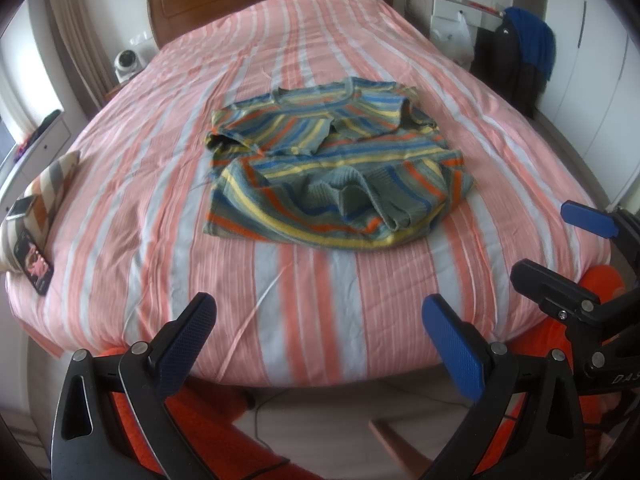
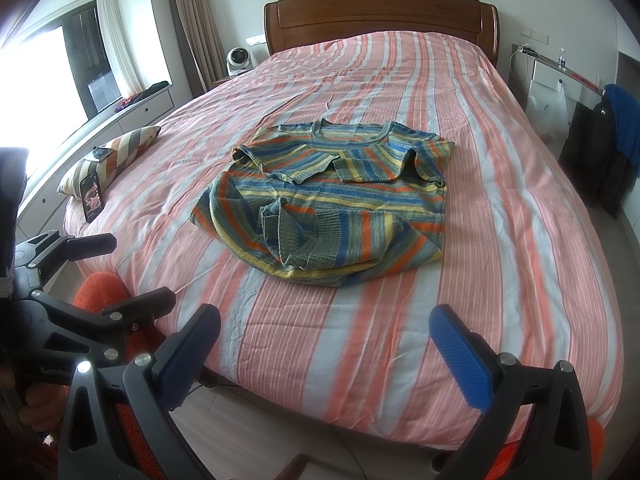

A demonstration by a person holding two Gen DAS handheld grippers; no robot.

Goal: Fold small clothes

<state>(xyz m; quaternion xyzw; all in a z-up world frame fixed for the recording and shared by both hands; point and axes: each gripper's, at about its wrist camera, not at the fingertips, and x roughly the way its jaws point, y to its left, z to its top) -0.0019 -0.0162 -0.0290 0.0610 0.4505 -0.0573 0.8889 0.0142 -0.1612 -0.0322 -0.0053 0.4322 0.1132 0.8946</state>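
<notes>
Blue-padded, the left hand-held gripper (image 1: 319, 320) and right hand-held gripper (image 2: 325, 330) both gape wide, grasping nothing, low over the bed's foot. At twelve o'clock the striped knit sweater (image 2: 328, 200) lies mid-bed (image 2: 520, 240), sleeves crossed inward, hem rumpled. A phone (image 2: 92, 199) leans against a pillow (image 2: 116, 152) at ten o'clock; a wooden headboard (image 2: 380, 16) stands beyond.

Left gripper (image 1: 318, 314) jaws spread wide, right gripper (image 2: 326, 326) likewise, side by side, both empty
</notes>
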